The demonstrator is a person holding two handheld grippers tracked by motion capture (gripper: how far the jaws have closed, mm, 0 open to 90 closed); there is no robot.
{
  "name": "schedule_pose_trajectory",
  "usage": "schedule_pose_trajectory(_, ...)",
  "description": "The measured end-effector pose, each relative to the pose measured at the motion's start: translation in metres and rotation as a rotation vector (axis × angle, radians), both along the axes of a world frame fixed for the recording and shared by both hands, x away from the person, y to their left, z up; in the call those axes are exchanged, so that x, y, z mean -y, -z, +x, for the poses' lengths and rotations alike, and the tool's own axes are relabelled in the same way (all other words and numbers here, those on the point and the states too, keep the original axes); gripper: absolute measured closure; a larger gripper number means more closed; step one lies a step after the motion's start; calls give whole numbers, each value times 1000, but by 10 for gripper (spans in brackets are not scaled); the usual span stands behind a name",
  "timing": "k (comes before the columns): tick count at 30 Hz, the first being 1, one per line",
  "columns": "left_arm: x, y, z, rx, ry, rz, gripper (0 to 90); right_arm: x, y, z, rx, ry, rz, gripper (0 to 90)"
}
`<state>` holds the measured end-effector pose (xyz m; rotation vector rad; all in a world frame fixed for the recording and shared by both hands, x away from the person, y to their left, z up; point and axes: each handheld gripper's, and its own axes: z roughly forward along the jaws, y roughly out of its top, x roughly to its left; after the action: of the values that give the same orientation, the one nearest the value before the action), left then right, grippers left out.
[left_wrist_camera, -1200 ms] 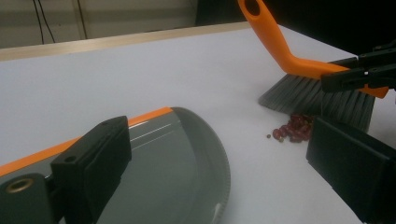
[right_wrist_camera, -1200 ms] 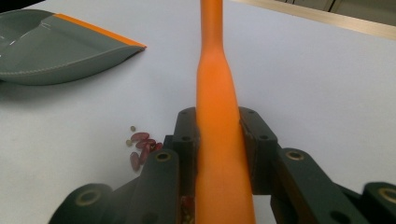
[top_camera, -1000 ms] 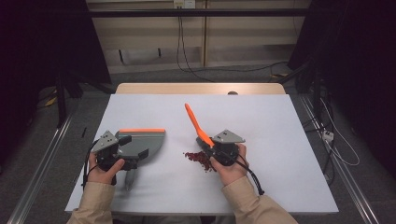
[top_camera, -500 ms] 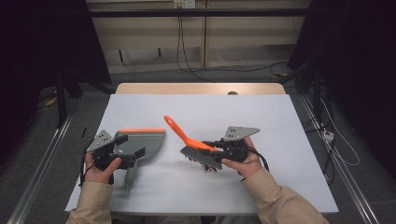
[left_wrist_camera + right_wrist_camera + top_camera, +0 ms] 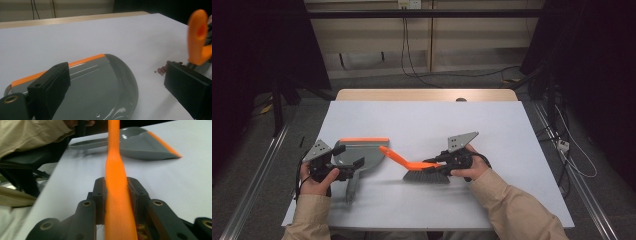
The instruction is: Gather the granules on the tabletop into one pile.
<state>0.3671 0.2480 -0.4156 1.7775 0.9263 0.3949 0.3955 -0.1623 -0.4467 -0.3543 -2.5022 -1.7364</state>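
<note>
Right tongs [image 5: 116, 195] clamped on the orange brush [image 5: 419, 169] handle, pads tight on both sides in the right gripper view. Brush lies low across mid-table [image 5: 422, 120], bristles down on the surface, handle tip pointing at the dustpan [image 5: 359, 155]. Left tongs [image 5: 347, 161] hover over the dustpan, jaws apart and straddling the grey pan in the left gripper view; can't tell if they touch it. Pan sits flat, orange lip facing away from the person. Small red crumbs [image 5: 166, 68] on the table between pan and brush.
</note>
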Motion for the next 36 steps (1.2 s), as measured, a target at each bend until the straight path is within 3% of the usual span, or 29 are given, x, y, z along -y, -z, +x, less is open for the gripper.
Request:
schedule_pose_trajectory(6,-1,0,1,1,-1,2,66,3,2,18,-8,31,18,708)
schedule_pose_trajectory(12,0,0,1,0,5,3,66,-4,-10,9,-41,66,44,708)
schedule_pose_trajectory(14,0,1,1,-2,4,3,66,-7,-19,3,-42,124,61,708)
schedule_pose_trajectory(17,1,1,1,0,9,3,66,-16,-32,-9,-34,258,48,708)
schedule_pose_trajectory(19,2,1,1,0,10,1,66,-22,-37,-18,-16,376,24,708)
schedule_pose_trajectory(25,2,0,1,3,11,-6,66,-42,-28,-35,-88,663,33,708)
schedule_pose_trajectory(27,1,0,1,3,10,-7,66,-51,-23,-40,-108,714,57,708)
schedule_pose_trajectory(31,0,-1,0,10,5,-19,66,-74,-18,-49,-97,778,57,708)
schedule_pose_trajectory(36,-1,-2,-1,12,6,-12,67,-93,-3,-57,-165,801,70,708)
